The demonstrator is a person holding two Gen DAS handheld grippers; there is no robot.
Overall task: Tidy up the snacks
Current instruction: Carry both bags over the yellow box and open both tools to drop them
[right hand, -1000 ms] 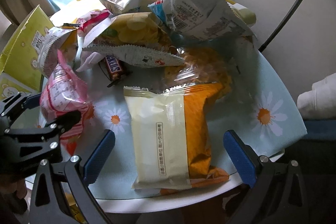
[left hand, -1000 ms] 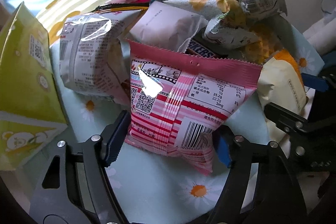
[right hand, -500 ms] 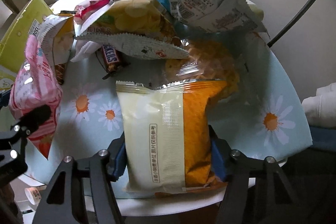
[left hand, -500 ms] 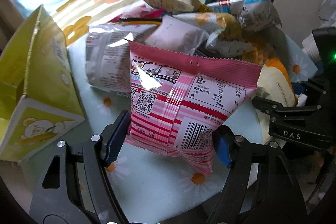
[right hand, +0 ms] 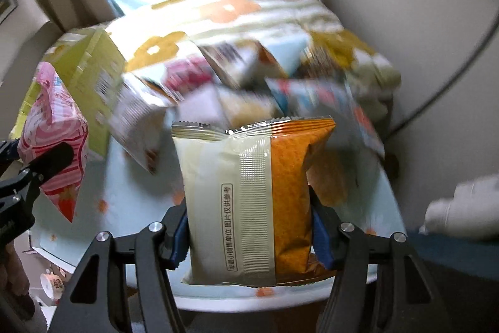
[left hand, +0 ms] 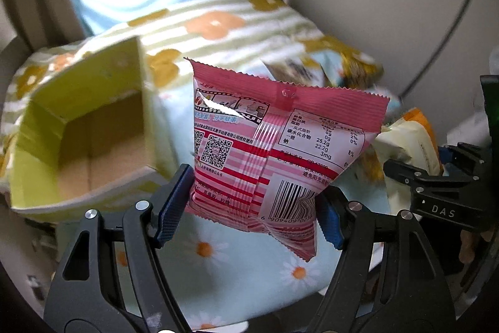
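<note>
My left gripper (left hand: 249, 205) is shut on a pink striped snack bag (left hand: 274, 152) and holds it upright above the table. The bag also shows at the left of the right wrist view (right hand: 53, 133). An open yellow-green cardboard box (left hand: 84, 139), empty inside, stands to the bag's left. My right gripper (right hand: 249, 236) is shut on a cream and orange snack bag (right hand: 249, 195), lifted off the table. That bag shows at the right of the left wrist view (left hand: 411, 142). A blurred pile of several snack bags (right hand: 237, 83) lies behind it.
The round table has a light blue daisy cloth (left hand: 218, 252). A striped flowered cushion (left hand: 218, 21) lies behind it, with a curtain and a wall beyond. A black cable (left hand: 436, 39) runs along the wall at right. A white cloth (right hand: 461, 208) lies right.
Both grippers have risen with their bags. The left one has swung left, so the open box now shows its inside. The right gripper closed on the cream and orange bag about half a second ago.
</note>
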